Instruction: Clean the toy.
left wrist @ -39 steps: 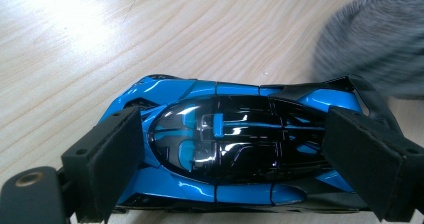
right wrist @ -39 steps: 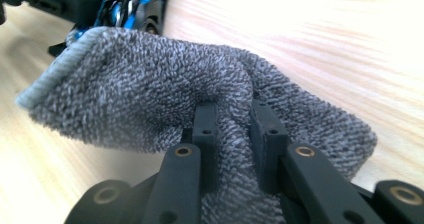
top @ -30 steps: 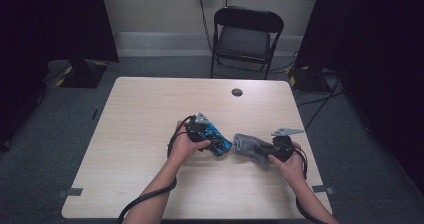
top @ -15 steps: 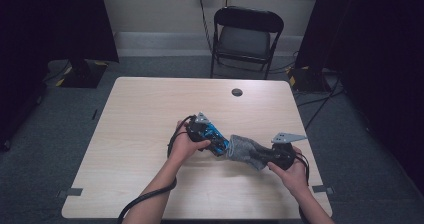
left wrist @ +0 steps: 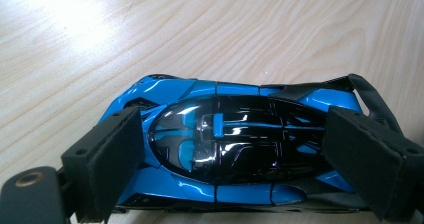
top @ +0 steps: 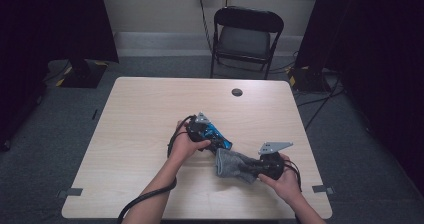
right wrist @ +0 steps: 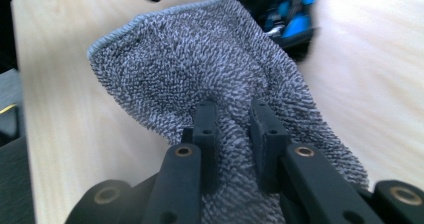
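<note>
A glossy blue and black toy car [left wrist: 230,144] rests on the wooden table, and my left gripper [left wrist: 240,164] is shut on it, one pad at its nose and one at its tail. From above, the car [top: 219,137] sits near the table's middle under my left gripper [top: 212,136]. My right gripper [right wrist: 235,129] is shut on a grey terry cloth [right wrist: 210,69], whose loose end spreads toward the car's blue side [right wrist: 295,19]. In the high view the cloth [top: 232,165] hangs from my right gripper [top: 255,169], just below and right of the car.
The light wooden table [top: 150,114] has a small black round cap [top: 237,92] near its far edge. A black folding chair [top: 246,39] stands behind the table. Cables trail from both grippers toward the near edge.
My right gripper has carried the grey cloth a little down and to the right across the table beside the car. My left gripper and the car have stayed put.
</note>
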Demonstrator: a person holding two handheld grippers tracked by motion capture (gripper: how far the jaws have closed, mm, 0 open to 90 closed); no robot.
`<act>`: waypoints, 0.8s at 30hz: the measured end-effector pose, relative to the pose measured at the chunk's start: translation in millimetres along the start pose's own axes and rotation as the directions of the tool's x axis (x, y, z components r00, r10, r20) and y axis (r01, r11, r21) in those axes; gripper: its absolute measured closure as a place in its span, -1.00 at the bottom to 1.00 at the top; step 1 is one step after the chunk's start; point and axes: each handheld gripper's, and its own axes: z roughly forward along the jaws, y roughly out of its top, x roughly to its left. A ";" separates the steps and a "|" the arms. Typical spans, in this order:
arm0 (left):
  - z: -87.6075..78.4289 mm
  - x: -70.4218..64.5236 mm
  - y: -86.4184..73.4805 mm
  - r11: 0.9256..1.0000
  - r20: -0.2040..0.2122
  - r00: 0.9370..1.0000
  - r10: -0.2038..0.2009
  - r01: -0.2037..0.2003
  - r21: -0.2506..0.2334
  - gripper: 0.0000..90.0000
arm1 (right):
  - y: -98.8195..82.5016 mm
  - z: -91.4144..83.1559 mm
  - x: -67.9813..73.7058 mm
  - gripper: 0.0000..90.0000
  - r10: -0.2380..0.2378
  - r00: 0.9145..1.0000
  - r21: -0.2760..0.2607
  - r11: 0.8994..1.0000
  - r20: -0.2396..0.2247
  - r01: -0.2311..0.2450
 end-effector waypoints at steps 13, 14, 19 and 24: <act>0.1 -0.1 -1.0 1.000 0.001 1.000 -0.002 0.002 -0.008 -0.78 | 8.0 41.1 17.7 0.69 -0.072 0.997 0.053 0.996 -0.008 0.073; 0.2 -0.1 -1.1 1.000 0.002 1.000 -0.003 0.003 -0.010 -0.78 | 8.1 42.6 15.6 0.69 -0.071 0.997 0.051 0.996 0.006 0.071; 0.1 0.0 -1.3 1.000 0.002 1.000 -0.007 0.007 -0.011 -0.78 | 6.3 43.8 6.1 0.69 -0.062 0.997 0.037 0.997 0.050 0.060; 0.2 0.0 -1.2 1.000 0.002 1.000 -0.007 0.007 -0.012 -0.78 | 4.3 42.5 -1.1 0.69 -0.052 0.997 0.037 0.998 0.063 0.049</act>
